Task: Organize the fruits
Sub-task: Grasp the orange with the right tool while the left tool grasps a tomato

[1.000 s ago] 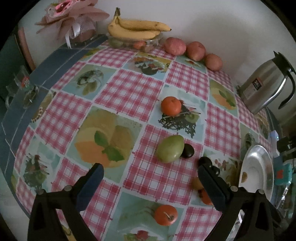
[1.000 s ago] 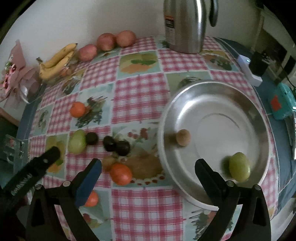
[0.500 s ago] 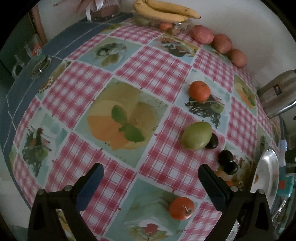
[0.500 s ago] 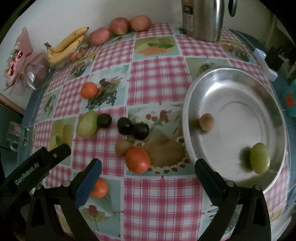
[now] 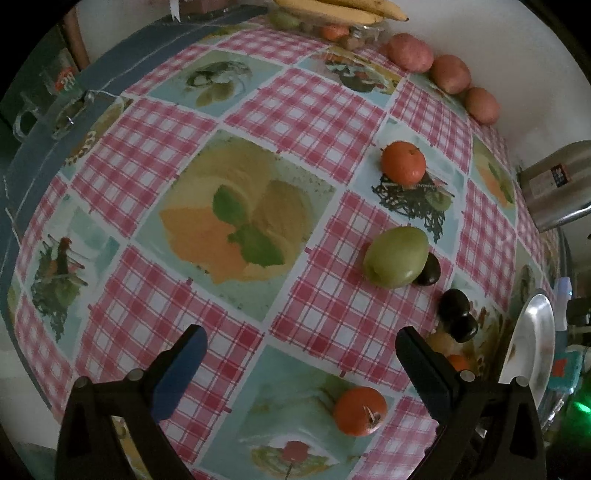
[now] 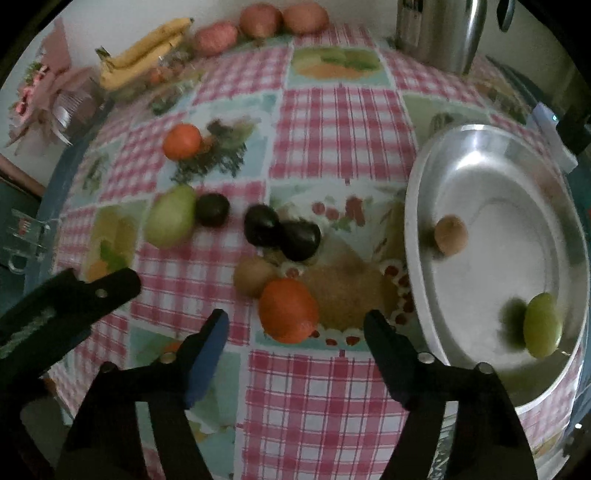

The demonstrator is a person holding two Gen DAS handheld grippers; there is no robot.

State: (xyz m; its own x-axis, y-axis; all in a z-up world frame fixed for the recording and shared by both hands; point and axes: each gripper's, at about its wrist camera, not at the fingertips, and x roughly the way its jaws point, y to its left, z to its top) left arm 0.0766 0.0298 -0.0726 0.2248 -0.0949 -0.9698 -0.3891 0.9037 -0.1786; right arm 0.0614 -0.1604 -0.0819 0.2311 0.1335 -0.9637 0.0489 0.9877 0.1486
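Loose fruit lies on a checked tablecloth. In the right wrist view an orange (image 6: 289,311) sits just ahead of my open, empty right gripper (image 6: 295,332), beside a brown kiwi (image 6: 254,276), two dark plums (image 6: 282,230), a third plum (image 6: 211,209), a green mango (image 6: 170,216) and a farther orange (image 6: 182,141). The silver plate (image 6: 417,206) at right holds a kiwi (image 6: 450,235) and a green fruit (image 6: 542,325). My left gripper (image 5: 301,345) is open and empty above the cloth; it sees the mango (image 5: 396,256) and a near orange (image 5: 360,410).
Bananas (image 6: 146,53) and three red fruits (image 6: 260,20) line the far wall. A steel kettle (image 6: 439,31) stands at the back right. A pink ornament (image 6: 37,96) and a glass mug (image 5: 44,107) sit at the table's left edge. The left gripper's finger (image 6: 70,302) shows at left.
Both grippers have moved lower and closer to the table. The right gripper has swung left from the plate toward the orange and plums. The left view has tilted down.
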